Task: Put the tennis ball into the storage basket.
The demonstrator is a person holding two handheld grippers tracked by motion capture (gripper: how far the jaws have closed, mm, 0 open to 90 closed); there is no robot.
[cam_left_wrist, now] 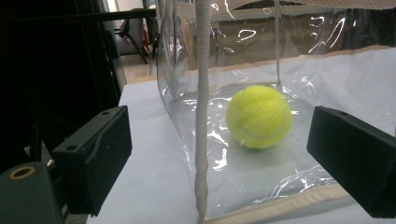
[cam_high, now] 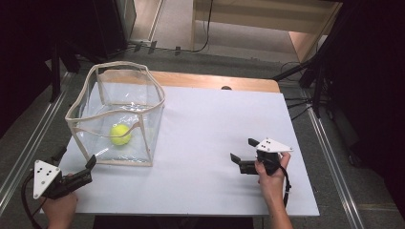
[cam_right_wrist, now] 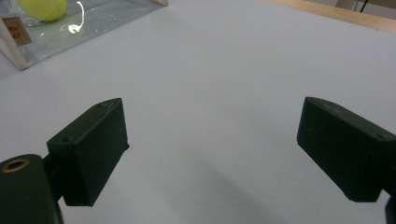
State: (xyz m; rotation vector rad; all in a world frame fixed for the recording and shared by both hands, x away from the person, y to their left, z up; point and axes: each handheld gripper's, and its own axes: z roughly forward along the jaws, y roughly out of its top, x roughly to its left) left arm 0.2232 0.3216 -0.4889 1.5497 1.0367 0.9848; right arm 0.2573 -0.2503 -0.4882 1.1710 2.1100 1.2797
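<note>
Since the one tennis ball [cam_high: 120, 134] already sits inside the single clear bag [cam_high: 155, 102] at the tabletop's [cam_high: 215, 129] far-left corner, placing looks done; both tools, left tool [cam_high: 90, 164] and right tool [cam_high: 241, 155], hover spread wide and pinching nothing, apparently only needing to pull away

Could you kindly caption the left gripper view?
Open left gripper faces a tennis ball inside a clear bag.
</note>
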